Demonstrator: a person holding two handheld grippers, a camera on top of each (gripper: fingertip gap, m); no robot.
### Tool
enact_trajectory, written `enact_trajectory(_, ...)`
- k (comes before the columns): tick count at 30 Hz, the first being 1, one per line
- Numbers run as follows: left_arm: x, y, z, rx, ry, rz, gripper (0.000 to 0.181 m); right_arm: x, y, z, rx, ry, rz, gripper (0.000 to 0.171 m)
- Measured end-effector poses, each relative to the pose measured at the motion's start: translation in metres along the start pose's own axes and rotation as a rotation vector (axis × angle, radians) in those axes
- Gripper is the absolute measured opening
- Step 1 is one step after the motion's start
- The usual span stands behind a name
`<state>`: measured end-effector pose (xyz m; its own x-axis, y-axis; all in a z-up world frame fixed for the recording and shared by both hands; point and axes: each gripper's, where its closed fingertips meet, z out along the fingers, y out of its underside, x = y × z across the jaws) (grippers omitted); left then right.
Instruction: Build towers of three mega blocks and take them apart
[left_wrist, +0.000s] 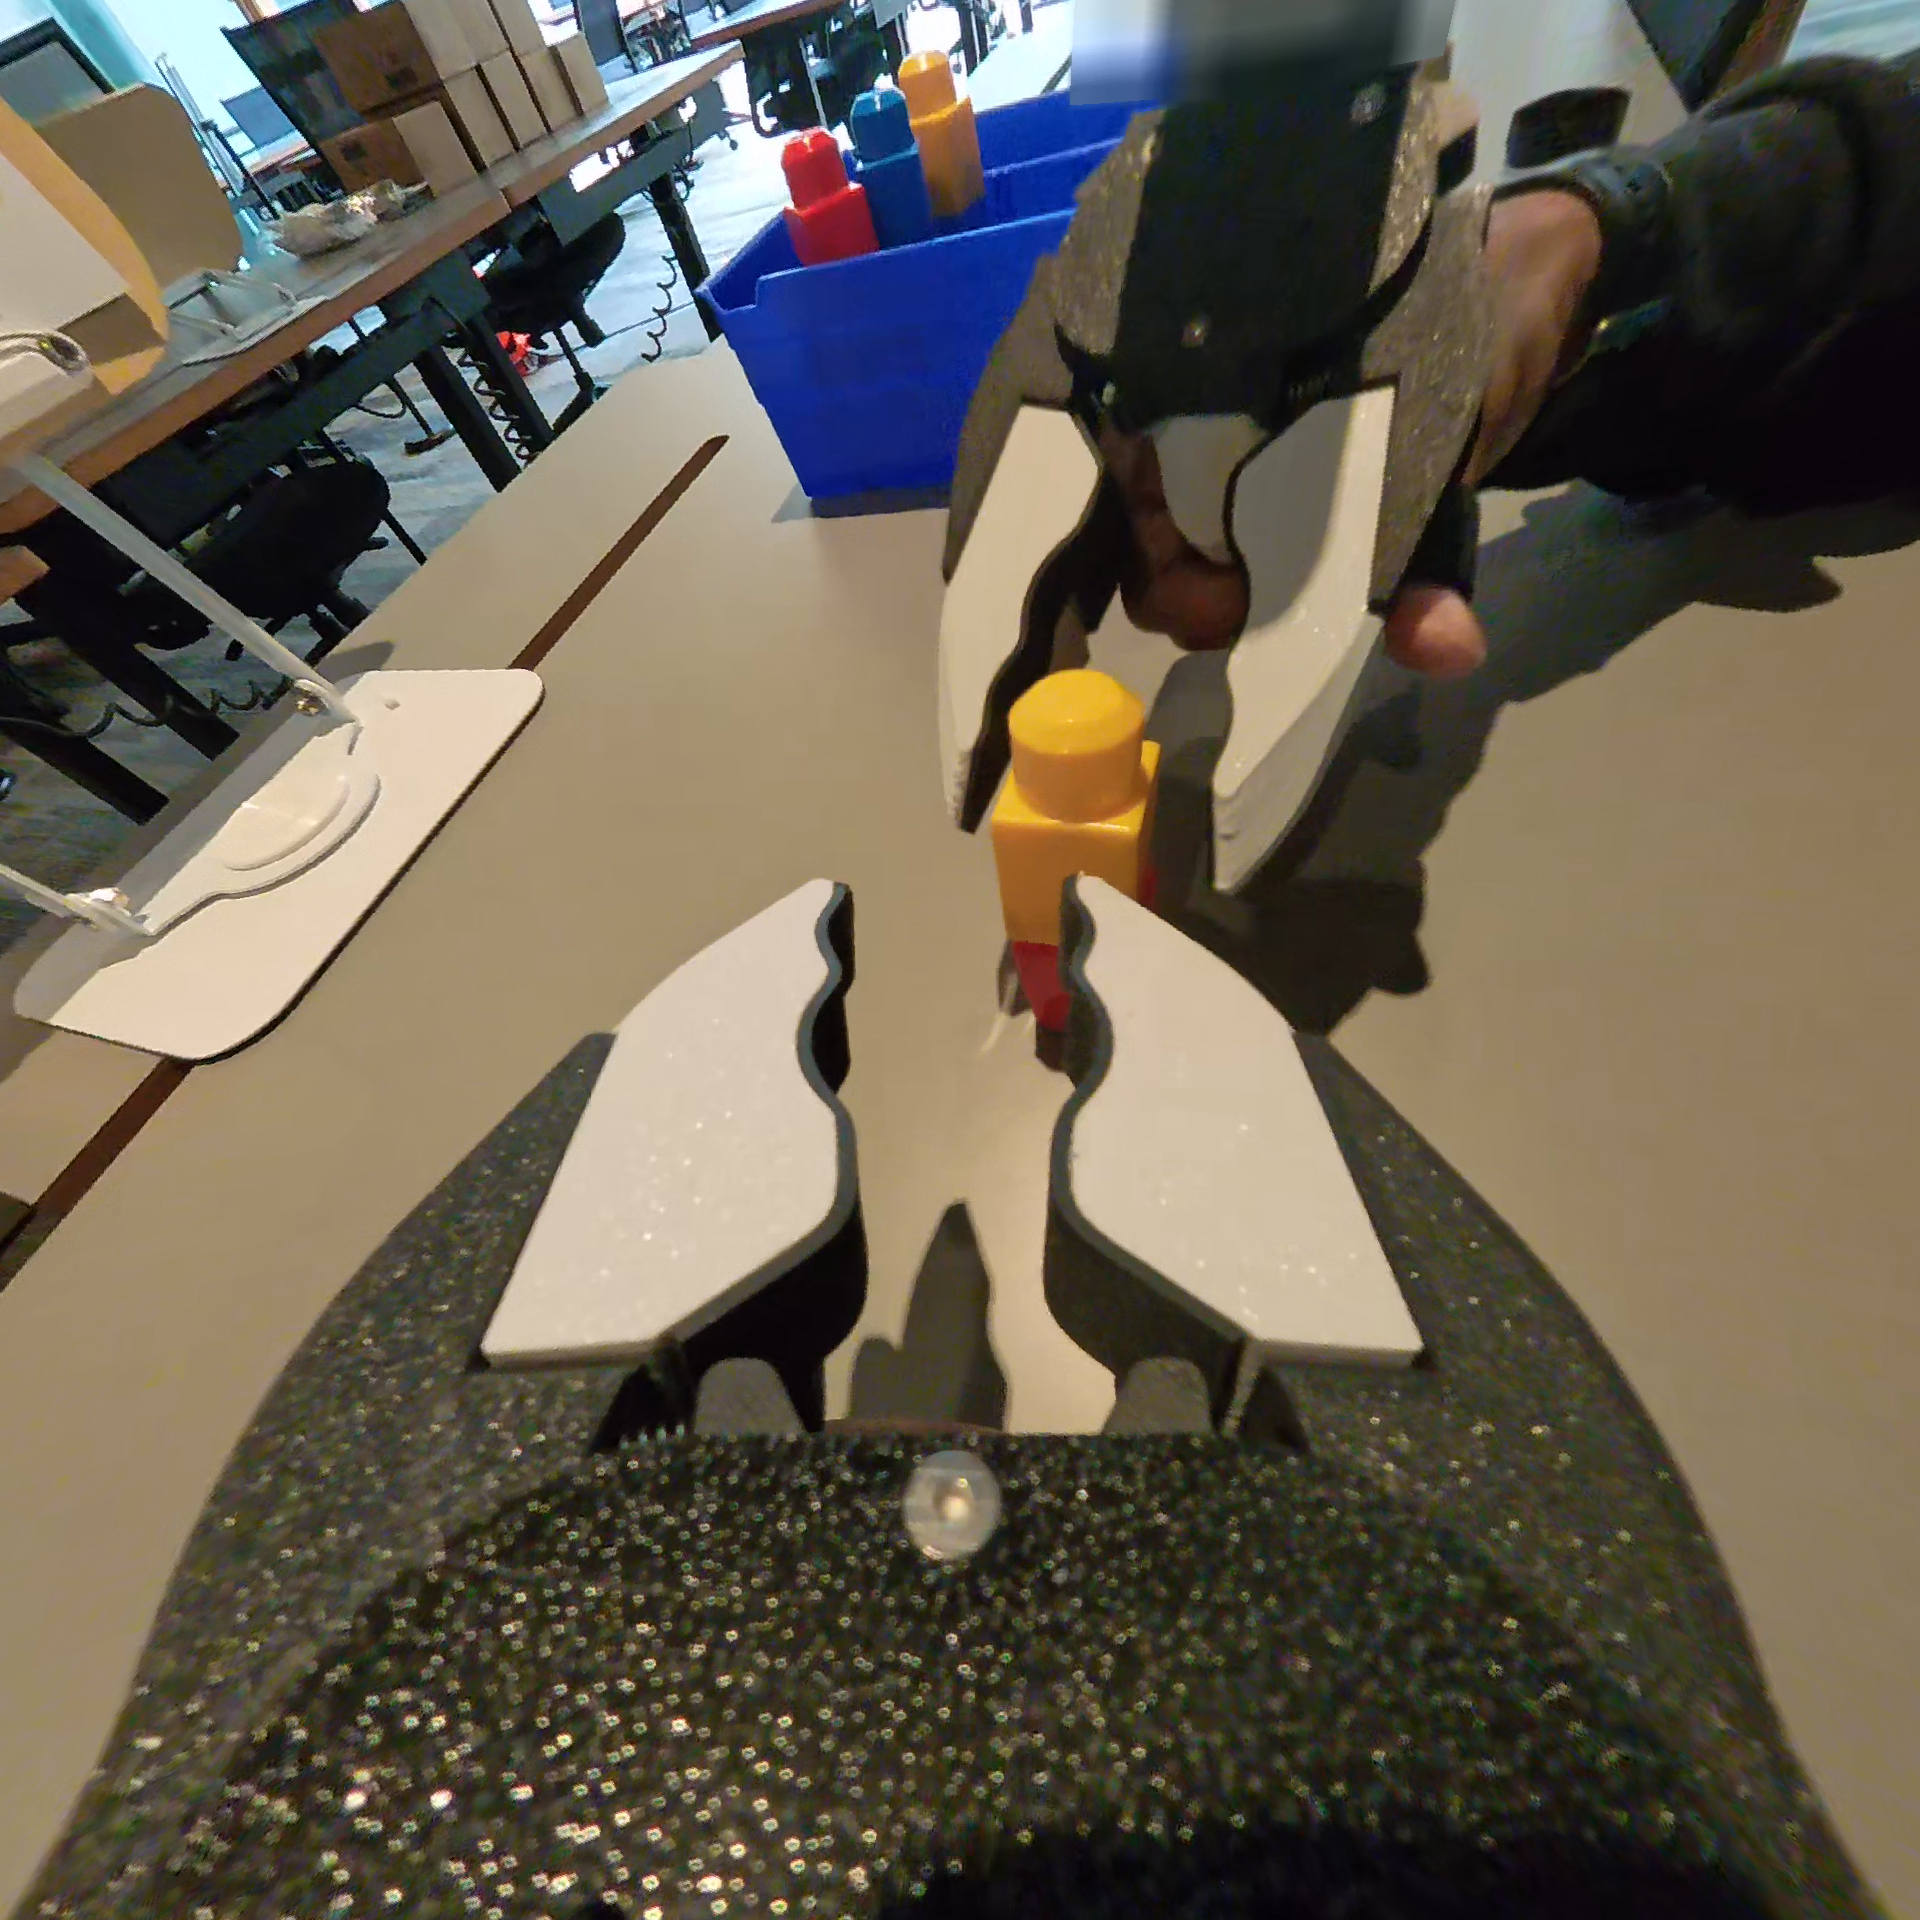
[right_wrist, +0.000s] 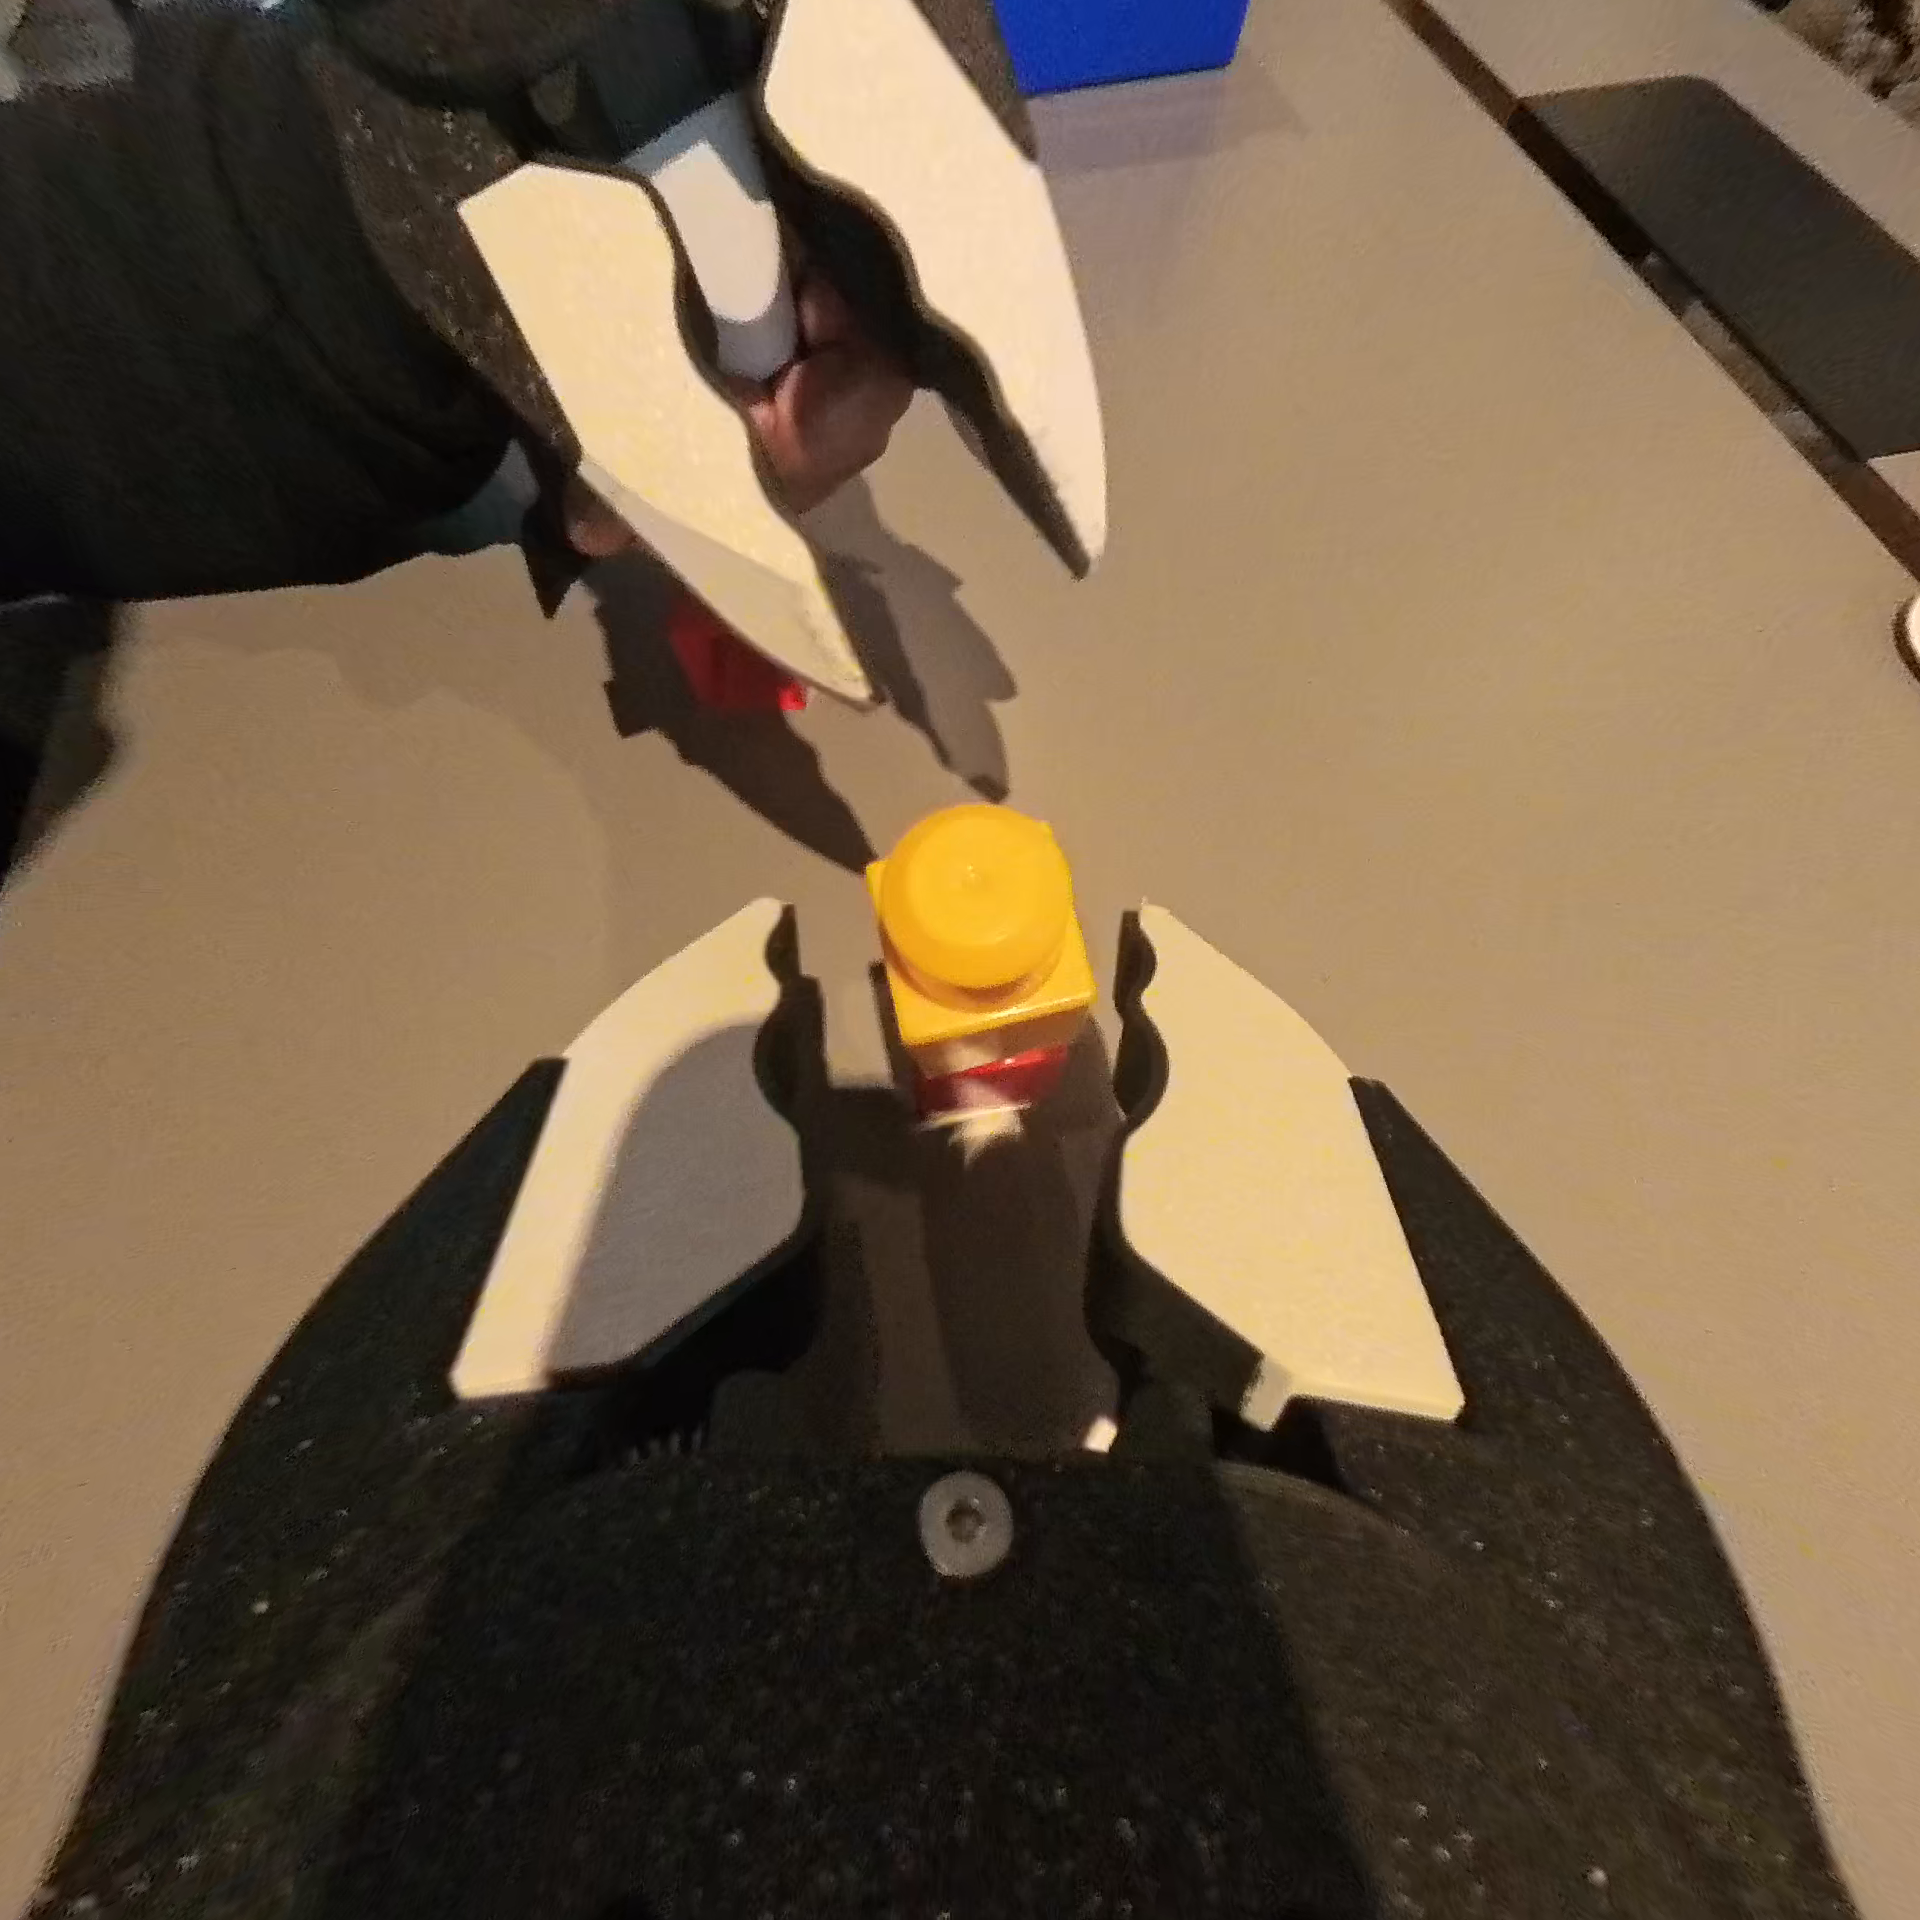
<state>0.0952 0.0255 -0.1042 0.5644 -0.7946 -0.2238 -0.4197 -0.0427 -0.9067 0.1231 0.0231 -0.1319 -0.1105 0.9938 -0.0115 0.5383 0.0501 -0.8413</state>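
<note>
- Yellow block (left_wrist: 1075, 805) stands upright, stacked on a red block (left_wrist: 1042, 977), on the grey worktop (left_wrist: 727, 727); two blocks visible in this stack.
- Right wrist view looks down on the stack: yellow block (right_wrist: 977, 925) seen from the top, only a sliver of red block (right_wrist: 992, 1081) beneath it.
- Right claw (right_wrist: 961, 914) is spread wide, holding nothing — the stack sits in the gap between the fingertips, nearer the right-hand one; contact cannot be told.
- Left wrist view shows the same right claw (left_wrist: 1101, 821) coming down from above, tips on either side of the yellow block, a person's hand (left_wrist: 1527, 312) on its handle.
- Left claw (left_wrist: 961, 904) is part open and empty; the stack lies just beyond its tips, half hidden behind the right-hand finger.
- Only the right wrist view shows a second red block (right_wrist: 732, 655) lying on the worktop under the left claw (right_wrist: 977, 634).
- Only the left wrist view shows the blue bin (left_wrist: 883, 353) farther back with red, blue and yellow blocks standing in it, and a white flat stand (left_wrist: 281, 862) off to the left.
</note>
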Motion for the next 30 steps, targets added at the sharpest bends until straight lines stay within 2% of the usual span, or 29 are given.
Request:
enact_trajectory(4,-0.002,-0.001,-0.002,0.002,-0.009,0.004,0.036,0.003,-0.004,0.003,0.046,0.017,0.023,0.039)
enact_trajectory(19,-0.005,-0.004,-0.005,0.011,-0.024,0.015,0.035,0.007,0.000,0.007,-0.086,0.070,0.103,0.037)
enact_trajectory(30,-0.013,0.000,-0.011,-0.007,-0.055,0.018,0.034,0.010,-0.001,0.009,-0.043,0.107,0.120,0.037)
